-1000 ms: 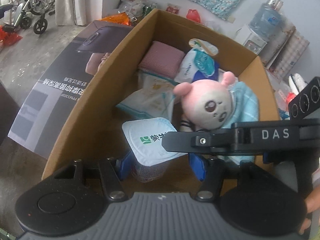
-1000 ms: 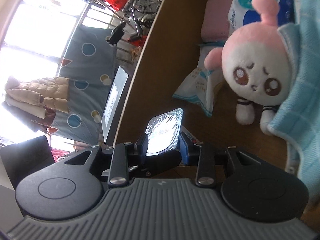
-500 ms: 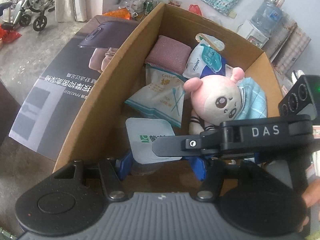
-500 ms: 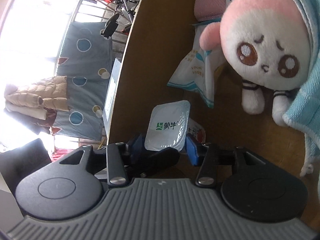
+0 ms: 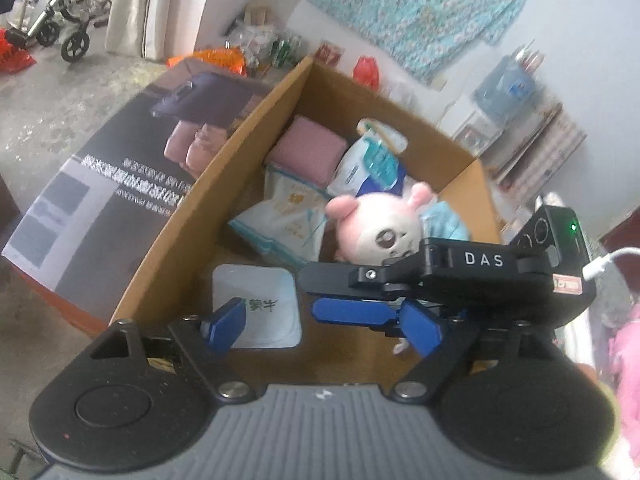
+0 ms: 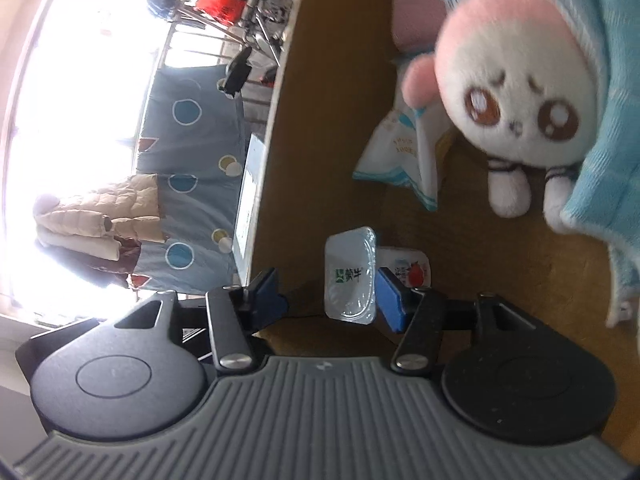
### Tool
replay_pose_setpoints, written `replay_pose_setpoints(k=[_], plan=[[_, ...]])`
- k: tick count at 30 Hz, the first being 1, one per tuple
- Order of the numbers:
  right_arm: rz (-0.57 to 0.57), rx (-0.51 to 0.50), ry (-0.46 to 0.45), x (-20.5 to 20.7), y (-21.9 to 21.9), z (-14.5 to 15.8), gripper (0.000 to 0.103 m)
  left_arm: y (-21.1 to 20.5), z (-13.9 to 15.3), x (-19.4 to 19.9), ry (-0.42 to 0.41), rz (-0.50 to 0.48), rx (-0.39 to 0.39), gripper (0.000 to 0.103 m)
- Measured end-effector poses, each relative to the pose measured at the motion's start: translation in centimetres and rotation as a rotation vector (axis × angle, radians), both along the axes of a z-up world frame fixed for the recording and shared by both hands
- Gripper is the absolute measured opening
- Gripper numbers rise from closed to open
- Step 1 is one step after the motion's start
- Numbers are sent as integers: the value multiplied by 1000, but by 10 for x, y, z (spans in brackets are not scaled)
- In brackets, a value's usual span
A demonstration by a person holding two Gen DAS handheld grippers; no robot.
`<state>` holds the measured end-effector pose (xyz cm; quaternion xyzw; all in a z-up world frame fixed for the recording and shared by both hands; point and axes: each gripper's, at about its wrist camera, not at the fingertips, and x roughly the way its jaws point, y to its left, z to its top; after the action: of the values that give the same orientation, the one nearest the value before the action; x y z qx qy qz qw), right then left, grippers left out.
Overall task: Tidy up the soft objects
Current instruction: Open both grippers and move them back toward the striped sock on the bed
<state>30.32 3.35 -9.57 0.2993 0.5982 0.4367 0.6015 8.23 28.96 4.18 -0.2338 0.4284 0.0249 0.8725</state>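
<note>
A yogurt cup [image 5: 260, 308] with a white foil lid stands on the floor of a cardboard box [image 5: 192, 216]; it also shows in the right wrist view [image 6: 352, 280]. My left gripper [image 5: 320, 326] is open above the box's near end, the cup by its left finger. My right gripper [image 6: 326, 294] is open, with the cup between its blue fingers [image 6: 390, 298] and no grip on it. The right gripper's body [image 5: 460, 272] crosses the left wrist view. A pink plush doll [image 5: 380, 232] [image 6: 516, 92] lies against a blue towel [image 6: 592, 132].
The box also holds a pink folded cloth [image 5: 306, 150], a white tissue pack [image 5: 284, 216] and a white-blue bag [image 5: 372, 164]. A printed board [image 5: 120, 184] leans outside the box's left wall. A water dispenser [image 5: 504, 92] stands behind.
Both grippers have opened and let go of the yogurt cup, which now stands on the box floor. The left gripper has pulled up and back.
</note>
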Motion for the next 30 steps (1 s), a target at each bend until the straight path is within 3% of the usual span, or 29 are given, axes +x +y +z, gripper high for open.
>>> replay_pose_setpoints(k=[6,8,13,19,24,30], plan=[[-81,112,-163,-22,-51,46,54,-29,30,-37,-206,-12,40,93],[-114,163,-207,-36,-77,57,55,-49,37,-53,-286,-49,51,96],[-247,235,-347,-91,-179,73,63,-115,39,-76,-380,-190,128,98],[-499,79,-535,-157,-309,78,68,-204,21,-86,-417,-399,130,100],[-732,-23,-577,-206,-400,68,70,-280,-1,-80,-397,-599,148,100],[-878,-142,-585,-241,-453,40,71,-358,-42,-63,-375,-772,228,100]])
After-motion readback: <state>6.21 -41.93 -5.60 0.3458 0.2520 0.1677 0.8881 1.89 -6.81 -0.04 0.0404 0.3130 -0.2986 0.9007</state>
